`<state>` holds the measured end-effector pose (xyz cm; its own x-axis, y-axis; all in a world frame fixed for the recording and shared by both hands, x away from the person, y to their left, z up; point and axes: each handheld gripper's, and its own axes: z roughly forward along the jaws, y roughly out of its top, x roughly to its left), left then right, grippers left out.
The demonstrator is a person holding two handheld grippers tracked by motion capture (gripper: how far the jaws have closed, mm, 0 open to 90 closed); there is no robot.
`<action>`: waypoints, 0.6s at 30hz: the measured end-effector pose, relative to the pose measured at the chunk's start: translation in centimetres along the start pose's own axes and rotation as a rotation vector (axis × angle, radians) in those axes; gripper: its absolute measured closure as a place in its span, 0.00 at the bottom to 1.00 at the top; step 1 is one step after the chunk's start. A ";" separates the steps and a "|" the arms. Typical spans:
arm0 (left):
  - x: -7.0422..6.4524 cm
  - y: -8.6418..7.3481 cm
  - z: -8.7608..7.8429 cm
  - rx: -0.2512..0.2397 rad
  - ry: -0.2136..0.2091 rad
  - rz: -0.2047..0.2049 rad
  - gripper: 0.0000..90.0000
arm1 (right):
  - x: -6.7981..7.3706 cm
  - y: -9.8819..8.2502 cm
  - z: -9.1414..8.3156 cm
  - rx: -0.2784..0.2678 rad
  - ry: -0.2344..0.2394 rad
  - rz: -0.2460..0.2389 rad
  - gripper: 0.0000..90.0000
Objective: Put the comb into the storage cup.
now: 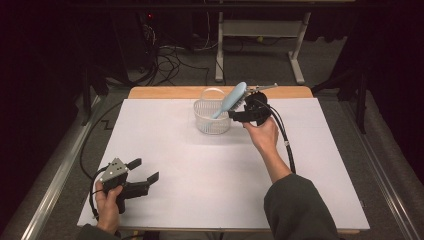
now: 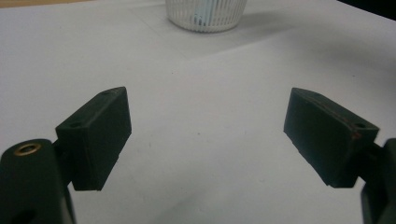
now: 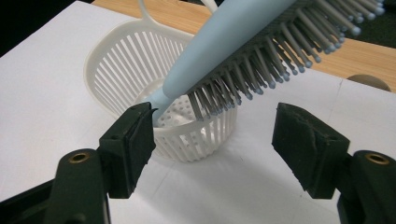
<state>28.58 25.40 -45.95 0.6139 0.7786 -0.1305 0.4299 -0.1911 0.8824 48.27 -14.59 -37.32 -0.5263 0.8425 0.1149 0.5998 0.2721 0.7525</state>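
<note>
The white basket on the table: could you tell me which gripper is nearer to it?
Right. The right gripper sits right beside the white basket; the left gripper rests far off at the table's near left.

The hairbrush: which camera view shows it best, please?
The right gripper view shows the hairbrush best: its blue back and bristles are close, with the handle end inside the basket. The high view shows the whole brush small, leaning out of the basket. The left gripper view shows a blue spot behind the basket's ribs.
</note>
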 end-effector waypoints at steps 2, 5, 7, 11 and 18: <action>0.0 0.0 0.0 0.000 0.000 0.000 0.18 | -0.1 -0.1 -0.1 -0.006 -0.002 0.001 0.34; 0.0 0.0 0.0 -0.002 0.002 -0.002 0.18 | -0.3 -0.2 -0.4 -0.011 -0.004 -0.001 0.34; 0.0 0.0 0.0 -0.002 0.003 -0.002 0.18 | -0.3 -0.2 -0.6 -0.019 -0.005 0.001 0.34; 0.0 0.0 0.0 -0.002 0.003 -0.001 0.18 | -0.5 -0.4 -1.0 -0.028 -0.004 0.001 0.34; 0.1 0.0 0.0 -0.001 0.004 -0.001 0.18 | -0.8 -0.6 -1.5 -0.038 -0.001 0.001 0.34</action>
<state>28.62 25.44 -45.95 0.6108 0.7811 -0.1295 0.4302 -0.1901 0.8825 47.38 -16.12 -36.88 -0.5250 0.8434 0.1145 0.5769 0.2537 0.7764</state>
